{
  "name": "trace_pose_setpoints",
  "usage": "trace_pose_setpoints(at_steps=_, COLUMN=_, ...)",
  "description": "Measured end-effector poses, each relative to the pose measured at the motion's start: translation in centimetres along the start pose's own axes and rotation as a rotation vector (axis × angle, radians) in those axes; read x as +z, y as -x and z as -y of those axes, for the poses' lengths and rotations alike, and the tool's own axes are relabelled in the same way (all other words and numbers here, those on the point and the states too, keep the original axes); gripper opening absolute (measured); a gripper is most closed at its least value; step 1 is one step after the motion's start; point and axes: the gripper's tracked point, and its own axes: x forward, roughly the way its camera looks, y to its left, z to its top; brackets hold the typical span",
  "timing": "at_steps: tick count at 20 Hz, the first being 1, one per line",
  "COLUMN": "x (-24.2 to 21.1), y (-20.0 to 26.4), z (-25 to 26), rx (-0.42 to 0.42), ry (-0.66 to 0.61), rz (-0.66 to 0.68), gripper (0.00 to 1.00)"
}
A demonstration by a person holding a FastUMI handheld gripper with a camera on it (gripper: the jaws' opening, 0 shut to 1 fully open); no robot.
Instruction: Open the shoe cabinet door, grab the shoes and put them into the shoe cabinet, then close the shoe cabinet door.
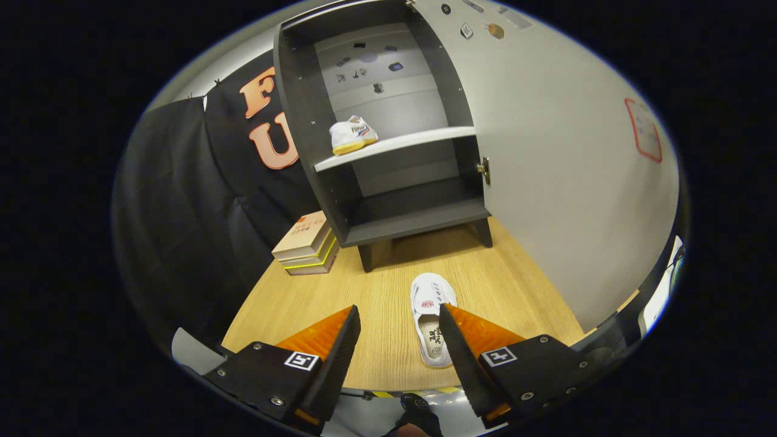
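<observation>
The gripper [399, 315] hangs above the near edge of the wooden floor, tilted downward and pointing toward its far edge. Its two fingers [340, 352] stand wide apart, jaws spread, with nothing pressed between them. Both fingertips are raised off the wood and touch nothing. Below the gap between the fingers, at the near edge, a small part of the person's hand [419, 419] shows in a dark glove.

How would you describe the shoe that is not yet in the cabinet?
In front of the open shoe cabinet, on the wooden table, lies a white shoe, against the open gripper's right finger. Its twin stands on the cabinet's shelf.
</observation>
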Motion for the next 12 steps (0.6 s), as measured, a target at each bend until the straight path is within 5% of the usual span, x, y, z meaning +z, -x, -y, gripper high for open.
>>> trace_pose_setpoints(at_steps=12, x=-9.7, y=-14.1, z=1.7, rx=-0.015, ry=0.017, rz=-0.221, gripper=0.58)
